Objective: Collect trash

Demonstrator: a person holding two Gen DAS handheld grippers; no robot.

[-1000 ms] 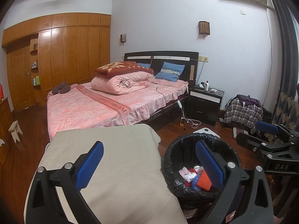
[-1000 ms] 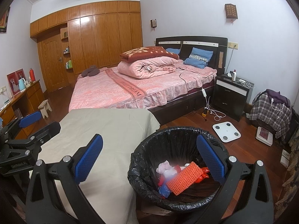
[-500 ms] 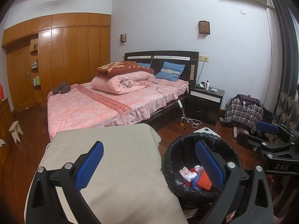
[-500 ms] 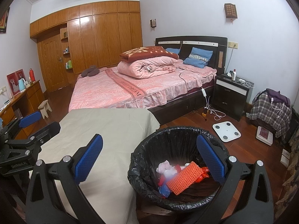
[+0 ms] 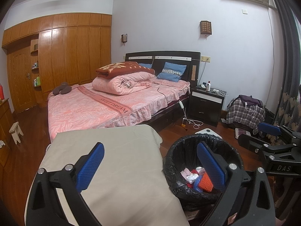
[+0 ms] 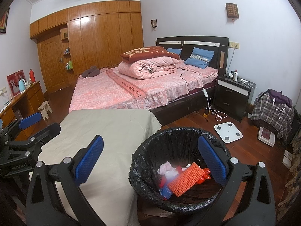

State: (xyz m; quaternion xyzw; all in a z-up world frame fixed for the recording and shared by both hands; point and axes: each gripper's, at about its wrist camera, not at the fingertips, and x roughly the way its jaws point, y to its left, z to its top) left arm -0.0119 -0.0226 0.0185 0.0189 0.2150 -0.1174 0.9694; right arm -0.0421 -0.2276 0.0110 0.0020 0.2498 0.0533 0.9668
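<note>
Nothing has shifted over the last second: the left gripper (image 5: 148,166) and right gripper (image 6: 149,162) stay spread wide and empty above the cloth-covered table (image 6: 105,130) and the bin (image 6: 180,203). The trash (image 6: 185,179), an orange mesh among wrappers, already lies in the bin, so collection looks about finished. Beyond are the bed (image 6: 131,92), nightstand (image 6: 233,98) and scale (image 6: 228,129); nothing blocks the bin.

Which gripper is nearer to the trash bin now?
The right gripper. Its right finger hangs over the bin, the other over the beige table. The left gripper is further left, mostly over the table, only its right finger above the bin's rim.
</note>
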